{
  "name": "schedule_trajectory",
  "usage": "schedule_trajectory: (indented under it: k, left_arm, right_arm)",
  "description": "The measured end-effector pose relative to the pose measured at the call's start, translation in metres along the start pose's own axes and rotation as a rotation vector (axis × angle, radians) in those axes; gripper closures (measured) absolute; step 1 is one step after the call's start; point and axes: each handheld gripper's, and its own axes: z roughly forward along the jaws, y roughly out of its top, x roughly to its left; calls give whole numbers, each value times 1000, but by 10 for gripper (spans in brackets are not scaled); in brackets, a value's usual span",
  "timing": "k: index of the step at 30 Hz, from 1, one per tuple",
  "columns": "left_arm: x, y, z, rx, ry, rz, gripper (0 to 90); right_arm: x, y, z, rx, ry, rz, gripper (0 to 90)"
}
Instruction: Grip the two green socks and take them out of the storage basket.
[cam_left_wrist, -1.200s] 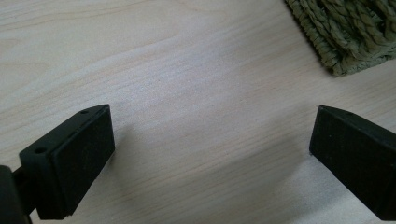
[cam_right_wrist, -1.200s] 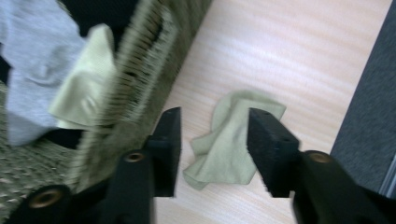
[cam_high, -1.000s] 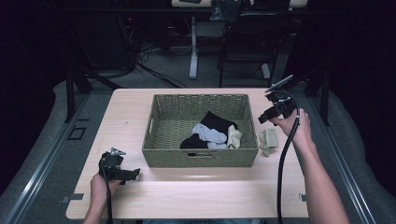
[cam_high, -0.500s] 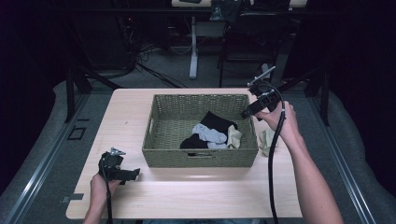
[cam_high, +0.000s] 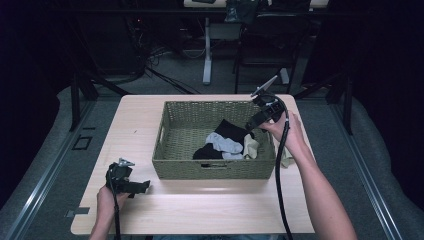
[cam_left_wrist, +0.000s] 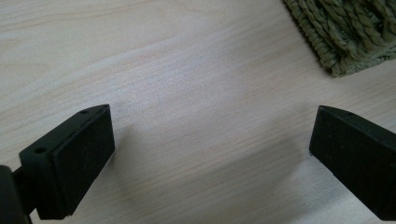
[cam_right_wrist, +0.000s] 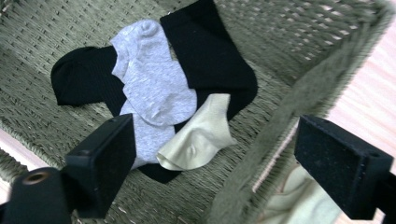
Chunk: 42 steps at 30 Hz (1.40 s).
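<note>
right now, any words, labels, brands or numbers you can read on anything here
None: no readable text anywhere.
Basket: plain woven sides, no tag.
Socks: grey, black and pale yellow-green, no logos or print.
Left claw and right claw: plain black pads, no markings.
Table: bare wood grain.
Background gear is too dark and small to tell.

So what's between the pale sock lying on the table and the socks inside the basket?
The basket's woven right wall. In the right gripper view it runs between the pale sock on the table and the socks inside.
</note>
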Motion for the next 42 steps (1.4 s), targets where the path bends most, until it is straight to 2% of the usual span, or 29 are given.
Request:
schedule_trajectory:
  k: [11,17,20,25,29,36,38,40,42]
  left_arm:
    - [0,0,0,1,-1,0,2]
    - [0,0,0,0,0,-2,2]
    - [0,0,0,1,1,0,2]
    - [0,0,0,0,0,-2,2]
    - [0,0,0,0,1,-1,2]
    - [0,0,0,13,-1,4,3]
    - [0,0,0,7,3,5,3]
    - [0,0,0,8,1,3,3]
    - [-1,1,1,7,-2,9,3]
  right_arm:
    - [13,2,39,50,15,-5,146]
    - [17,1,53,77,16,-5,130]
    - [19,1,61,108,11,-11,145]
    - [22,-1,77,129,4,13,194]
    - [21,-3,82,138,0,26,223]
    - [22,-5,96,205,-18,38,332]
    - [22,-6,98,202,-23,51,349]
    - [20,-5,100,231,-28,44,382]
    - [21,-5,103,227,-33,61,430]
